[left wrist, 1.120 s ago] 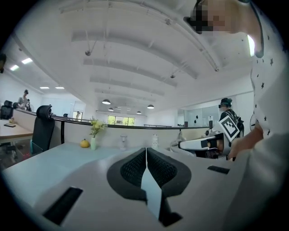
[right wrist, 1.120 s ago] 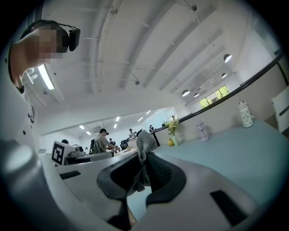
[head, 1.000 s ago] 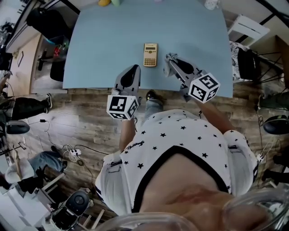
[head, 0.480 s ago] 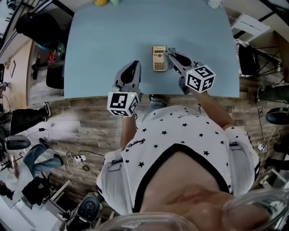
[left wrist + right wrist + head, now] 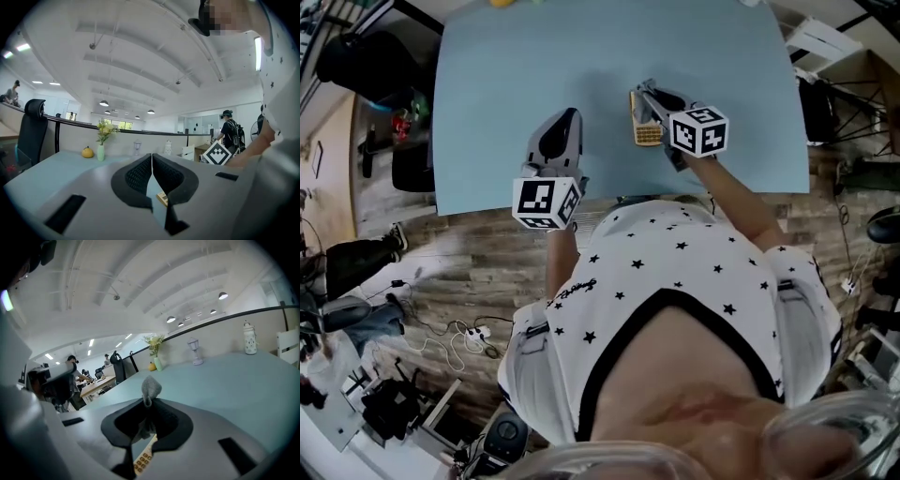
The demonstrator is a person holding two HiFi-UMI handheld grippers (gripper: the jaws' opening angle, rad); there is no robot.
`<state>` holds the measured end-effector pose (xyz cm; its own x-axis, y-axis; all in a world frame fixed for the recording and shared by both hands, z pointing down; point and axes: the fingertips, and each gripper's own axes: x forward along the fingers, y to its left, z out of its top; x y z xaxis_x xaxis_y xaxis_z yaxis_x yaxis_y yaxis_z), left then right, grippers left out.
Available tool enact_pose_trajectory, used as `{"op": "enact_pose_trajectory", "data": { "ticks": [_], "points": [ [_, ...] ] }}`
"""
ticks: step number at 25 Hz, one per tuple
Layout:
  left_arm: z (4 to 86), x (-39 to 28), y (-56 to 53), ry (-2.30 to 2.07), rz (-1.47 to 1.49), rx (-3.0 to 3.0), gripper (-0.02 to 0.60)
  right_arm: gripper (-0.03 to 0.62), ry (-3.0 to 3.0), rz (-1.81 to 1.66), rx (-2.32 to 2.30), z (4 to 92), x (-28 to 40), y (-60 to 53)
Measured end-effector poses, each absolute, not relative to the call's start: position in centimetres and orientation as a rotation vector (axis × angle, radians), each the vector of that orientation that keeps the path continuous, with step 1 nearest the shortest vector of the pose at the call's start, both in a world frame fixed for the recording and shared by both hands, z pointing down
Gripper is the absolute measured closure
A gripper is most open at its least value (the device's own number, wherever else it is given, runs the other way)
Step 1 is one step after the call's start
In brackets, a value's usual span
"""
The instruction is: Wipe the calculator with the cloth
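A tan calculator [image 5: 645, 130] lies on the light blue table [image 5: 525, 66], near its front edge. My right gripper [image 5: 643, 97] sits right over it, shut on a small grey cloth [image 5: 150, 388] that sticks up between the jaws. In the right gripper view the calculator's keys [image 5: 143, 457] show just below the jaws. My left gripper [image 5: 563, 124] rests to the calculator's left, shut and holding nothing. In the left gripper view a corner of the calculator [image 5: 162, 198] peeks out beneath the jaws [image 5: 152, 161].
At the table's far edge stand a yellow fruit [image 5: 87, 152], a vase of flowers [image 5: 101, 144] and small white ornaments [image 5: 194, 351]. An office chair [image 5: 380, 56] stands left of the table. Cables and bags lie on the wooden floor [image 5: 450, 272].
My right gripper with the cloth has moved left onto the calculator. The head view has shifted, so table and calculator sit further right and lower. My left gripper stayed beside the calculator.
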<state>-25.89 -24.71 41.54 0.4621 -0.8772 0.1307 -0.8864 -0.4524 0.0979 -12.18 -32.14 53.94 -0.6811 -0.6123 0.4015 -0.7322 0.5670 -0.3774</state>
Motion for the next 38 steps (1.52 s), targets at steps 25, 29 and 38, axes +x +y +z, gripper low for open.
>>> {"op": "enact_pose_trajectory", "data": {
  "ticks": [25,29,38],
  "points": [
    [43.4,-28.3,-25.9,-1.549,0.120,2.486,0.551,0.554,-2.287,0.650,0.991,62.5,-14.3,-33.7],
    [43.0,-27.6,-26.0,-1.532,0.118,2.509,0.551,0.554,-2.277,0.653,1.024,62.6,-13.1,-33.9],
    [42.9,-26.4,-26.2,-1.478,0.120,2.550,0.551,0.554,-2.228,0.666,1.139,62.8,-9.2,-34.1]
  ]
}}
